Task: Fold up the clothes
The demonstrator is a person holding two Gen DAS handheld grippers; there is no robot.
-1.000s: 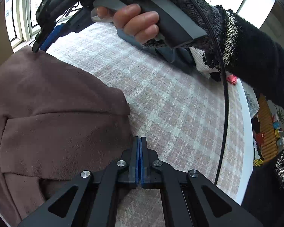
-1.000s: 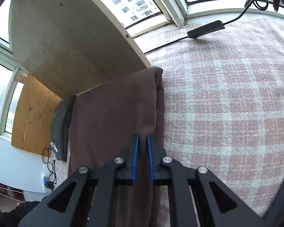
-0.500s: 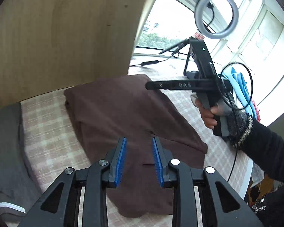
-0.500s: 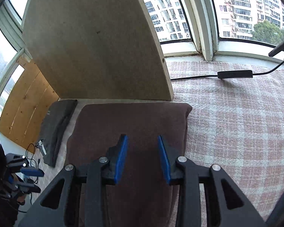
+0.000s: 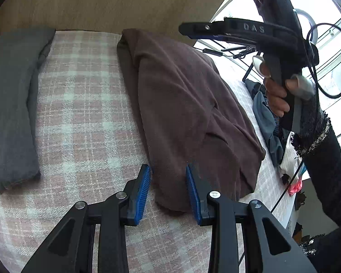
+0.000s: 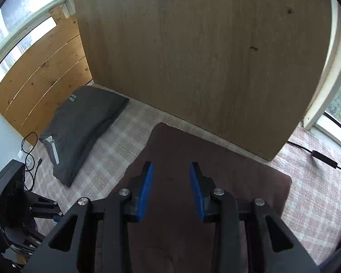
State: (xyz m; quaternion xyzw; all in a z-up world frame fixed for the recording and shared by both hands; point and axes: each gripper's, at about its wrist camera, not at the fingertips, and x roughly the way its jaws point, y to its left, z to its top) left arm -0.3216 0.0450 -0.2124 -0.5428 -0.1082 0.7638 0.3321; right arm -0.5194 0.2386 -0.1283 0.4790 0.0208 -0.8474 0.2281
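A folded brown garment (image 5: 184, 104) lies on the pink plaid cloth (image 5: 84, 118). It also shows in the right wrist view (image 6: 227, 177). My left gripper (image 5: 168, 182) is open and empty, its jaws on either side of the garment's near corner. My right gripper (image 6: 171, 182) is open and empty, above the garment's middle. In the left wrist view the right gripper (image 5: 188, 30) is held by a hand over the garment's far side.
A folded dark grey garment (image 5: 9, 104) lies to the left, also in the right wrist view (image 6: 84, 122). An upright wooden board (image 6: 204, 56) stands behind the garments. A heap of blue and white clothes (image 5: 268, 122) lies at the right. A black cable (image 6: 318, 157) runs by the window.
Both grippers were shut on the brown garment a second ago. Both have opened and let it go, and have drawn back above it. The garment now lies folded on the cloth.
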